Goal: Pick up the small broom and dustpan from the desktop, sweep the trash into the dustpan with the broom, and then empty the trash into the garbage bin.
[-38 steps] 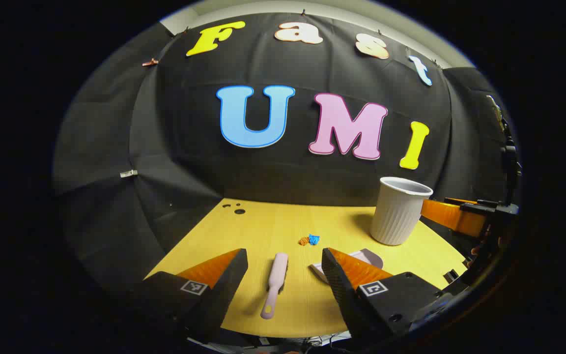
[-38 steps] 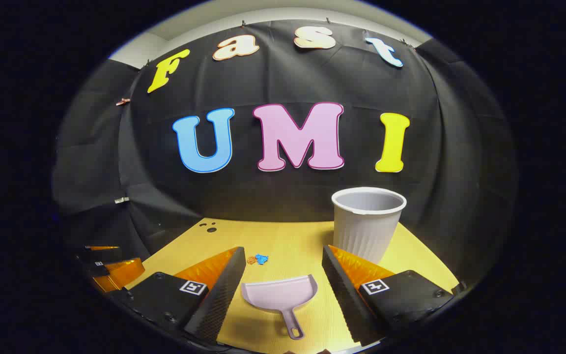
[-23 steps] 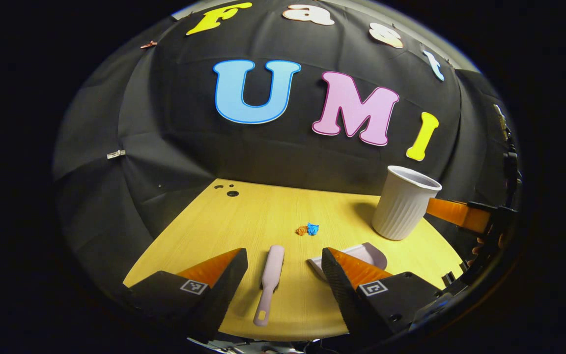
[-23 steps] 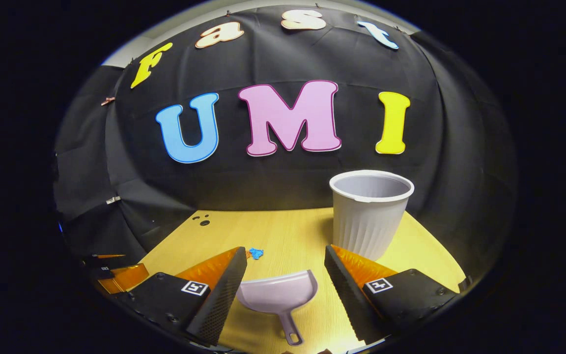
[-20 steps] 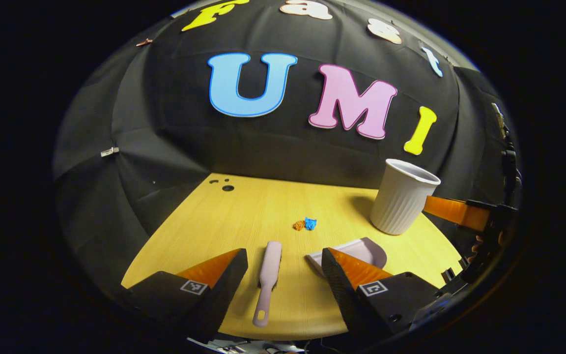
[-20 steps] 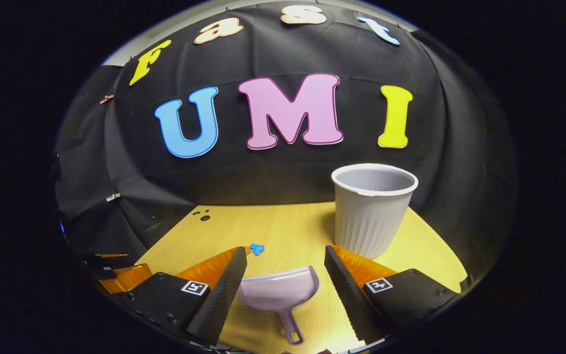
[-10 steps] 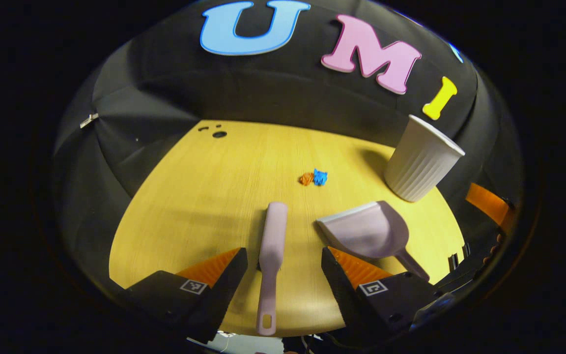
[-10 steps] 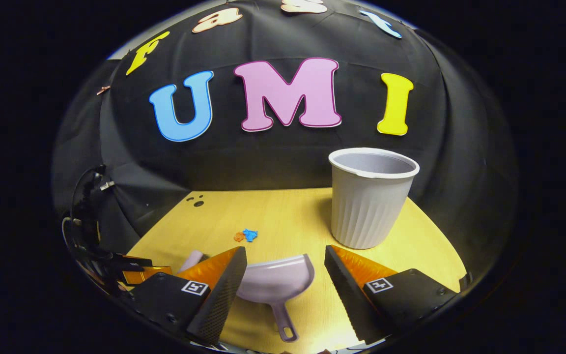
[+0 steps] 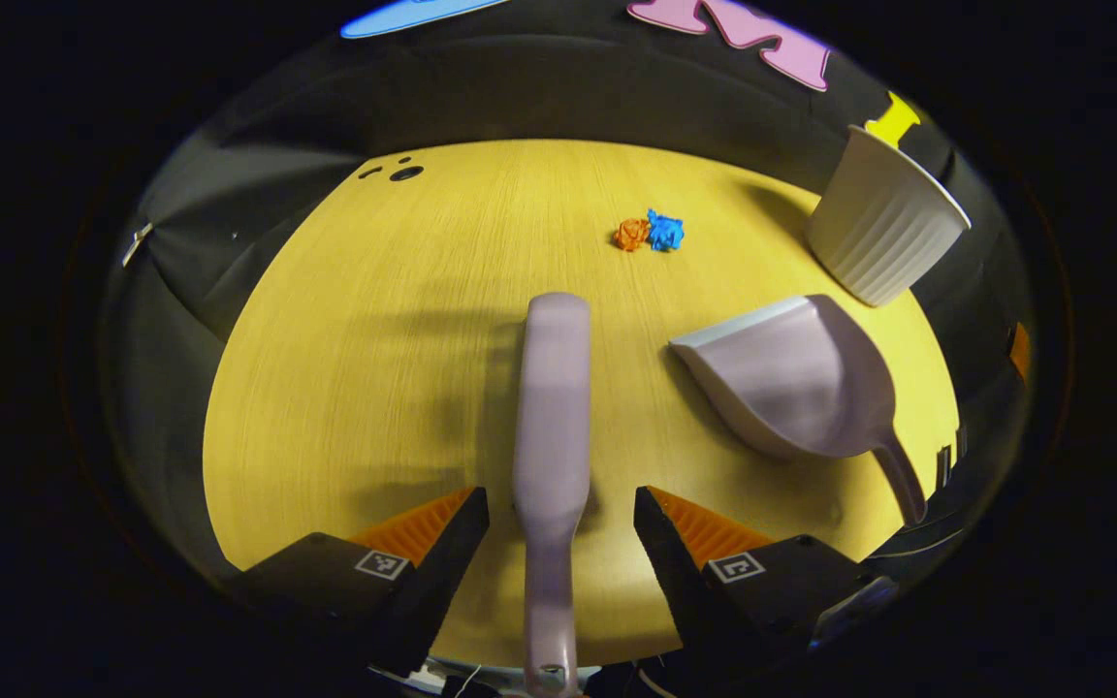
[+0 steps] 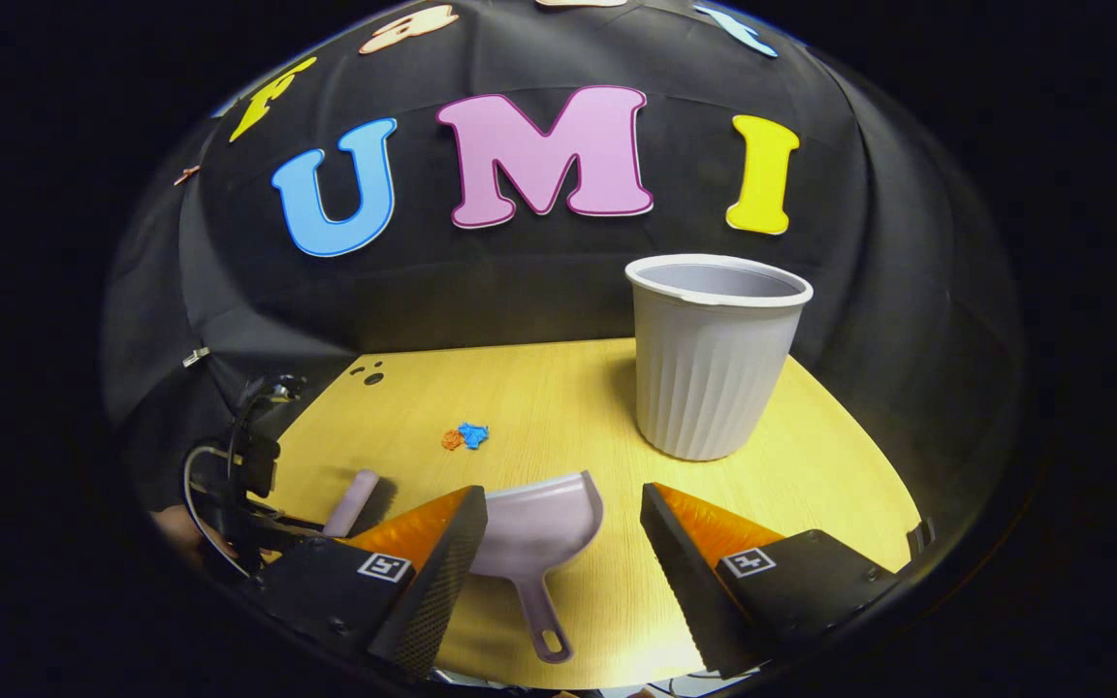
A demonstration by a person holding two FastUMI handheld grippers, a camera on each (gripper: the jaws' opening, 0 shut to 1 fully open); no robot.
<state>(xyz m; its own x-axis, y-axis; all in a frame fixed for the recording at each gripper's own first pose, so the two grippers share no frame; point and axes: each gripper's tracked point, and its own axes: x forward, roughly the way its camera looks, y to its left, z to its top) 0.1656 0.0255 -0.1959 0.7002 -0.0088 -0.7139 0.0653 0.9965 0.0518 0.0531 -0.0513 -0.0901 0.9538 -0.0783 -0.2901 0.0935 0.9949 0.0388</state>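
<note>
A pale lilac small broom (image 9: 551, 427) lies on the yellow desktop (image 9: 374, 320), its handle running down between the fingers of my open left gripper (image 9: 560, 514), which hangs just above it. The lilac dustpan (image 9: 796, 373) lies to the broom's right, handle toward the table's front edge. In the right gripper view the dustpan (image 10: 534, 533) sits between the fingers of my open right gripper (image 10: 563, 528), and the broom's tip (image 10: 353, 502) shows at the left. Orange and blue crumpled trash (image 9: 649, 233) lies farther back. The ribbed white garbage bin (image 10: 714, 354) stands upright at the right.
The left gripper's body and cable (image 10: 248, 485) sit low at the left of the right gripper view. Small dark holes (image 9: 398, 173) mark the desktop's far left corner. Black cloth walls close the table's back and sides.
My left gripper has dropped and tilted down over the broom, whose handle now lies between its fingers. My right gripper has edged forward toward the dustpan. Both stay open.
</note>
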